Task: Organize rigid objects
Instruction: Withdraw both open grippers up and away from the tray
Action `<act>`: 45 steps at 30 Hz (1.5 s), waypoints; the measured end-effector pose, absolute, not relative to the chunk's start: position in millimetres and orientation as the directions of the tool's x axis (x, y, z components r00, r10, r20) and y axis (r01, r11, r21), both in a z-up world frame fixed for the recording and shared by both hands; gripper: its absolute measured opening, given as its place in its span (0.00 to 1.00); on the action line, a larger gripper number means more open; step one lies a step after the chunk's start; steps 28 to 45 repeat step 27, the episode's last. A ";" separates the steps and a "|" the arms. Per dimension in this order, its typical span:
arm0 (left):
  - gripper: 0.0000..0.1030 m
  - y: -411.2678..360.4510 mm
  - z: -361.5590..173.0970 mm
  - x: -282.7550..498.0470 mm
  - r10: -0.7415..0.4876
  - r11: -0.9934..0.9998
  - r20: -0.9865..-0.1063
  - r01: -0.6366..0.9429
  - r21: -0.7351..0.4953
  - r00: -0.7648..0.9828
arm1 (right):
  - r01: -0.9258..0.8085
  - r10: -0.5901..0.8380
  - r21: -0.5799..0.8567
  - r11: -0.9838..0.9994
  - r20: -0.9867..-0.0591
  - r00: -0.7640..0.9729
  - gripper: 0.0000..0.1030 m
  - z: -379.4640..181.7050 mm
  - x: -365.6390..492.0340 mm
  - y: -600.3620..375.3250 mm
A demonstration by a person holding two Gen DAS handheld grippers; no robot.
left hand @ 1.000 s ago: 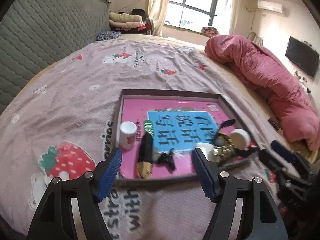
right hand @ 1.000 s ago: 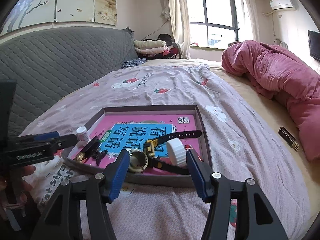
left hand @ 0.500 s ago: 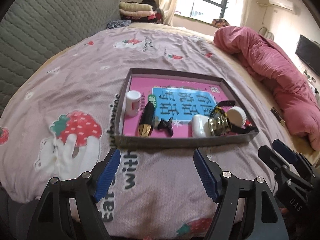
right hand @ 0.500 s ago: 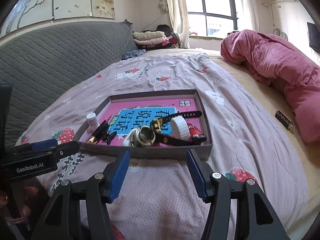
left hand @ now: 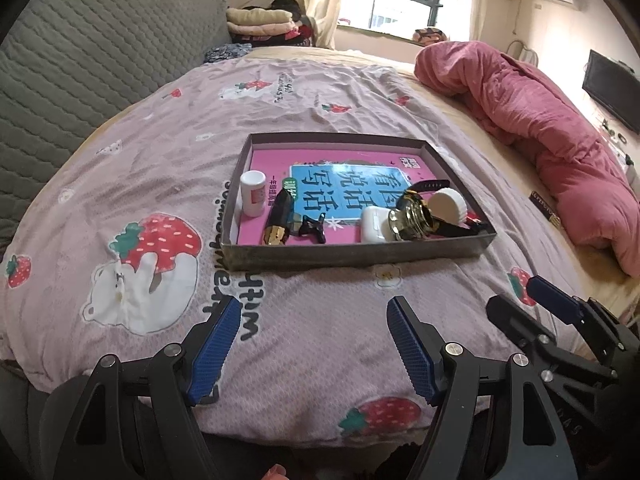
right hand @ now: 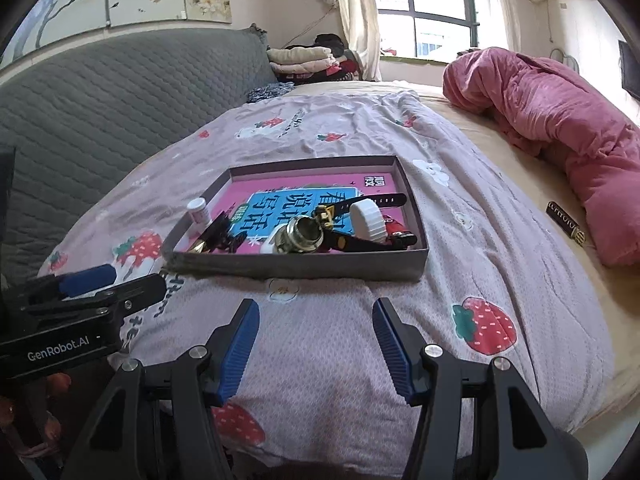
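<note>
**Both claws empty, tray sitting out ahead of you**

Your left claw point(left hand: 314, 344) is spread wide over the bedsheet point(left hand: 120, 160) with nothing between its blue pads. Same for your right claw point(right hand: 316, 346). The tray point(left hand: 356, 254) lies ahead of both, well apart, holding the white bottle point(left hand: 253, 193), watch point(right hand: 352, 236), white cap point(right hand: 369, 218) and metal jar point(right hand: 300, 236).

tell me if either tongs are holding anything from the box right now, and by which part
Nothing is held. The left tongs and the right tongs both stand open over the bedspread, short of the box, with nothing between their pads.
</note>
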State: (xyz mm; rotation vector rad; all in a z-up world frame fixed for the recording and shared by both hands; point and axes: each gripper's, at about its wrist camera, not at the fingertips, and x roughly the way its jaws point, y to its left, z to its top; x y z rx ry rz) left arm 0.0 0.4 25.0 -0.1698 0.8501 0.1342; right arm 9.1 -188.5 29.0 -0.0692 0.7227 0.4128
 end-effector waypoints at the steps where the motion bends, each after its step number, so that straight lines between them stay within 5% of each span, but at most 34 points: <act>1: 0.74 -0.4 26.0 -0.8 0.050 0.978 -0.756 -0.186 -0.095 0.652 | -0.393 0.343 0.075 0.917 -0.653 0.675 0.57 29.9 7.5 -188.3; 45: 0.74 2.5 15.3 -3.1 0.077 0.970 -0.754 -0.224 -0.095 0.653 | -0.389 0.315 0.032 0.921 -0.650 0.691 0.57 20.4 9.5 -186.4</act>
